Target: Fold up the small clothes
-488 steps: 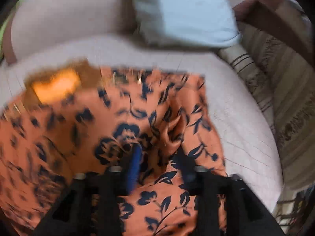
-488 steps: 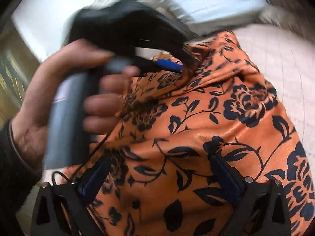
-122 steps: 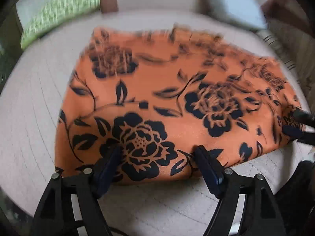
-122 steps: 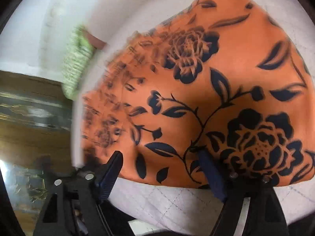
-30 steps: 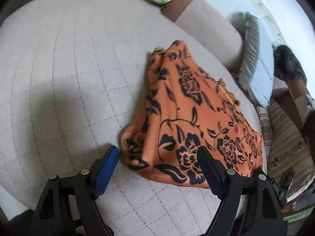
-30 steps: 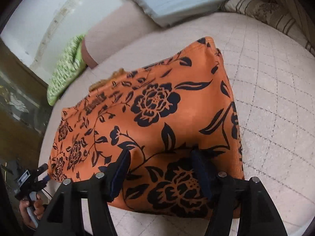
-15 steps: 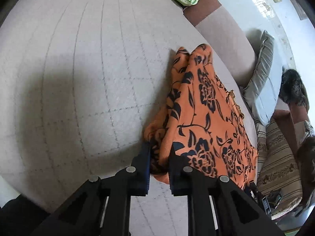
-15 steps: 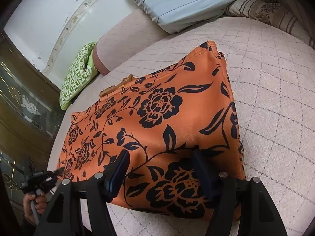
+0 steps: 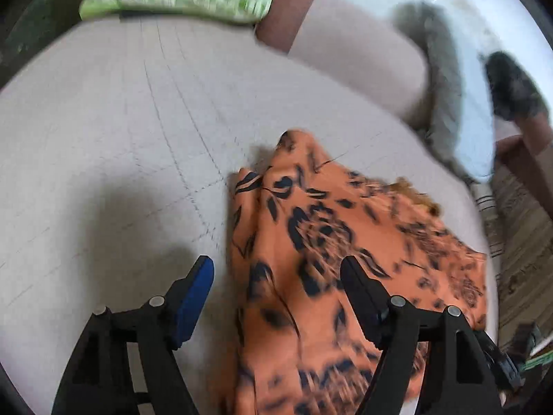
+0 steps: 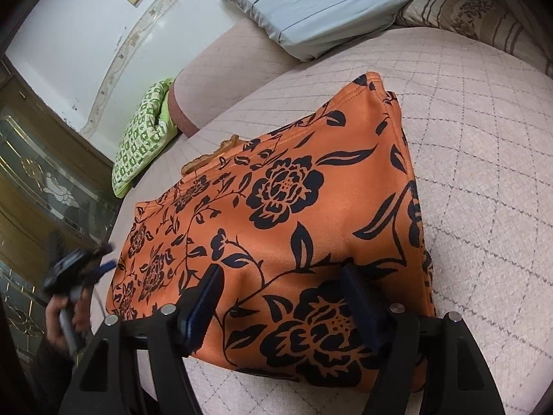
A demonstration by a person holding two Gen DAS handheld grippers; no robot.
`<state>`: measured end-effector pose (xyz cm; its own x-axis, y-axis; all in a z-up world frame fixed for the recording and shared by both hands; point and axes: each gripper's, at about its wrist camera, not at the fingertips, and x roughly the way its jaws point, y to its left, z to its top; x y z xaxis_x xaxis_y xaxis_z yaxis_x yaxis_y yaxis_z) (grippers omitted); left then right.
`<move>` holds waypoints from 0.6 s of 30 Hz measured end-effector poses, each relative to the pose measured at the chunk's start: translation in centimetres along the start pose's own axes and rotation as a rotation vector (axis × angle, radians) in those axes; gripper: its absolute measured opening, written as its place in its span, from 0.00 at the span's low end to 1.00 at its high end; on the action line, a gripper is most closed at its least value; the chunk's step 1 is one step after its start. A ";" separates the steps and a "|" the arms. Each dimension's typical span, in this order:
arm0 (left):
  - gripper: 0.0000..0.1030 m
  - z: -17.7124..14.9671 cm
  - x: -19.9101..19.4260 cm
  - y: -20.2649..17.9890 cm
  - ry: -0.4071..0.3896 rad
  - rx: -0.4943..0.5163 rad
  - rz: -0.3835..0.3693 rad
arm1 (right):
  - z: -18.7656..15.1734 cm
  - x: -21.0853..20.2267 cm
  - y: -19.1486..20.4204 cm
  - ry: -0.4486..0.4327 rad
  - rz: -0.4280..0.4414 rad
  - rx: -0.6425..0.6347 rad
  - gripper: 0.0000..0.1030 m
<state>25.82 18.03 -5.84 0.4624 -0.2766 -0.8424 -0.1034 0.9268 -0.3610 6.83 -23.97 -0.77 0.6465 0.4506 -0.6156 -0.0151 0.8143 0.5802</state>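
One orange floral garment [image 10: 283, 214] folded on quilted cushion [image 10: 484, 180], two grippers — left gripper [image 9: 276, 273], right gripper [image 10: 281, 276] — fingers spread

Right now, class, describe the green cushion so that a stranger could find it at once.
Start at the quilted beige bed where the orange floral garment lies. Beyond the garment, against the beige bolster by the white wall, sits the green cushion. Only it has a green-and-white check; the neighbouring pillow is plain pale blue.

The folded garment [image 10: 311, 214] lies on the quilted couch seat [image 10: 484, 173]. Behind it, 2 cushions [image 10: 311, 10] [image 10: 141, 138] lean against the backrest [image 10: 221, 83], well apart.
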 end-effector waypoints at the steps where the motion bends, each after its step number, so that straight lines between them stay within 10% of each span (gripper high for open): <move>1: 0.70 0.3 1.5 0.5 0.052 -0.027 -0.002 | 0.0 0.0 -0.1 0.000 0.003 0.000 0.71; 3: 0.10 0.4 1.5 1.6 0.031 -0.074 0.006 | 0.1 0.0 -0.2 -0.001 0.008 0.001 0.71; 4: 0.09 0.5 0.5 2.1 0.025 -0.142 -0.108 | 0.1 0.0 -0.1 -0.001 0.007 0.001 0.71; 7: 0.10 0.1 -2.4 1.3 -0.114 -0.088 -0.133 | 0.0 0.1 0.1 -0.005 0.001 -0.008 0.72; 10: 0.17 -0.8 1.9 4.3 0.019 -0.222 -0.076 | 0.1 0.4 0.3 -0.005 -0.004 -0.018 0.74; 13: 0.23 -0.5 0.6 4.1 -0.020 -0.246 -0.086 | 0.0 0.2 0.1 -0.005 0.002 -0.021 0.74; 18: 0.61 1.2 -2.3 0.0 -0.148 -0.024 0.003 | 0.0 0.3 0.1 -0.008 -0.002 -0.016 0.74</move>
<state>25.81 18.98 -3.40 0.5865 -0.2315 -0.7761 -0.1256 0.9207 -0.3695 7.03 -23.73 -0.85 0.6525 0.4460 -0.6127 -0.0260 0.8212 0.5701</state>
